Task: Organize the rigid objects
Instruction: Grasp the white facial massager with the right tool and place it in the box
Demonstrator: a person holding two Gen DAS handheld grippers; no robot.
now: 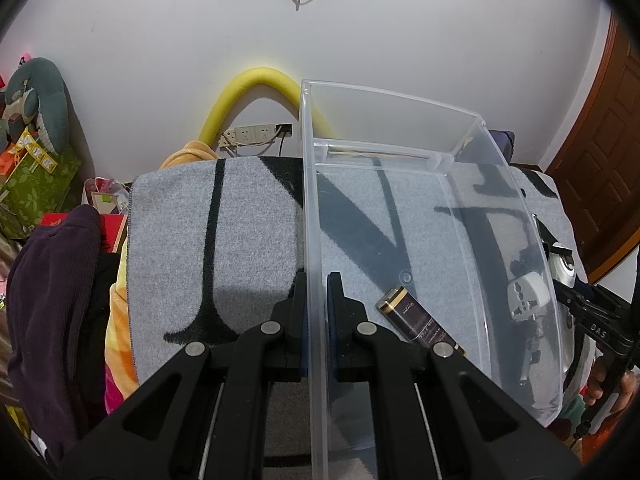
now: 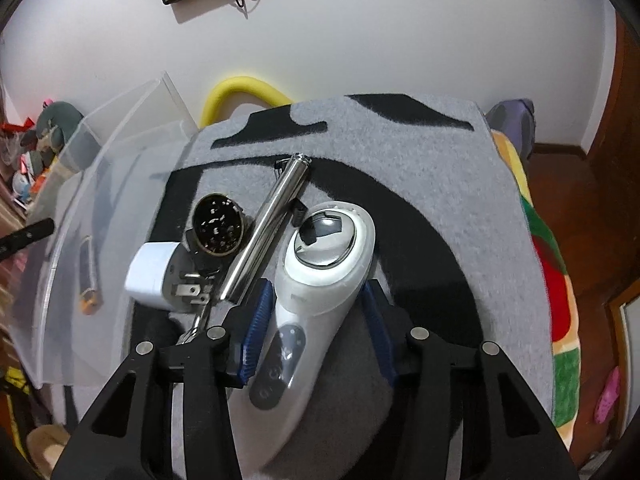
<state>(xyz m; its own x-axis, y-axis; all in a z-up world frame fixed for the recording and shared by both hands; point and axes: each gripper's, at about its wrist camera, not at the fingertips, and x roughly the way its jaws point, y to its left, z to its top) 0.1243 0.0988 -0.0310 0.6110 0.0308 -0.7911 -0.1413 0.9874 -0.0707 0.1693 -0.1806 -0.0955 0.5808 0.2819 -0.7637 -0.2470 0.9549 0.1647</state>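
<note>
My left gripper (image 1: 316, 292) is shut on the left wall of a clear plastic bin (image 1: 310, 200) that stands on a grey and black mat (image 1: 248, 216). A dark tube with a gold band (image 1: 414, 320) lies inside the bin. My right gripper (image 2: 316, 300) is open, its blue pads either side of a white and silver handheld device (image 2: 320, 264) lying on the mat (image 2: 440, 184); the left pad touches it, the right pad stands clear. Beside it lie a chrome cylinder (image 2: 272, 224), a white plug adapter (image 2: 156, 272) and a dark round piece (image 2: 218, 226).
The bin (image 2: 104, 152) is at the left of the right wrist view. A yellow foam tube (image 1: 248, 92) and wall sockets (image 1: 256, 134) are behind the table. Clothes and gift bags (image 1: 40, 176) are piled at the left. A wooden door (image 1: 600, 152) is at the right.
</note>
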